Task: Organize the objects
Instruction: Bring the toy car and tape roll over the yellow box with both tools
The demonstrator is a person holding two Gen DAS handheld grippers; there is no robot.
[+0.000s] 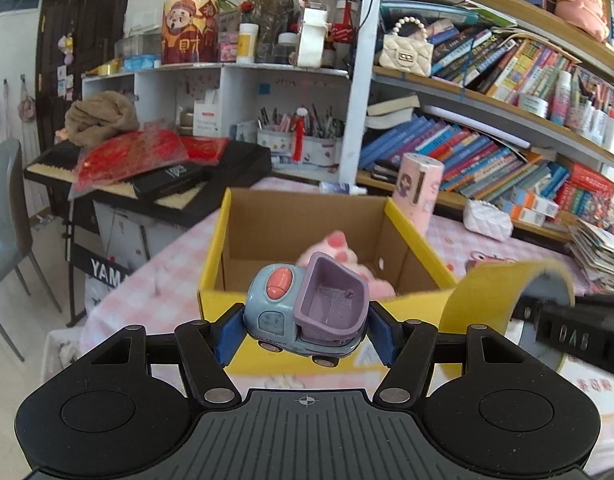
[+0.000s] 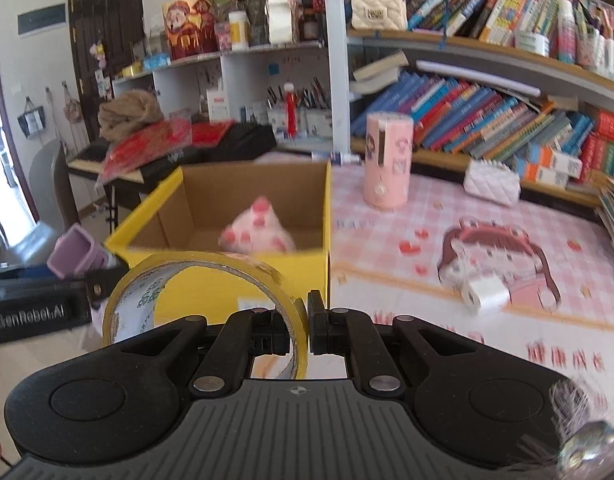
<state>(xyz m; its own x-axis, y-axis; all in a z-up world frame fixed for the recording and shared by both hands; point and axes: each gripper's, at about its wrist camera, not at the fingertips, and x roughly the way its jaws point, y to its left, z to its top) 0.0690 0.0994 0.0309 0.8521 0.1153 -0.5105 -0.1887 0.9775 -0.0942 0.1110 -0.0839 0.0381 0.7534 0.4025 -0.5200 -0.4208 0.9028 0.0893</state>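
Blue-padded left gripper (image 1: 305, 330) clamps the toy truck (image 1: 307, 312) sideways above the yellow box's (image 1: 215, 256) near edge, cab pointing left. Right gripper (image 2: 307, 326) pinches the upright tape roll (image 2: 203, 300) beside it; a pink plush (image 2: 259, 228) lies inside the box.

A blue toy truck (image 1: 305, 314) with a tipped purple bed hangs just before the open yellow cardboard box (image 1: 307, 256). A yellow tape roll (image 2: 205, 304) stands upright beside the box; a pink-spotted plush (image 2: 257, 230) lies inside.

Glossy plastic toy truck (image 1: 307, 312), matt cardboard box (image 1: 307, 220), shiny yellow tape roll (image 2: 203, 300)
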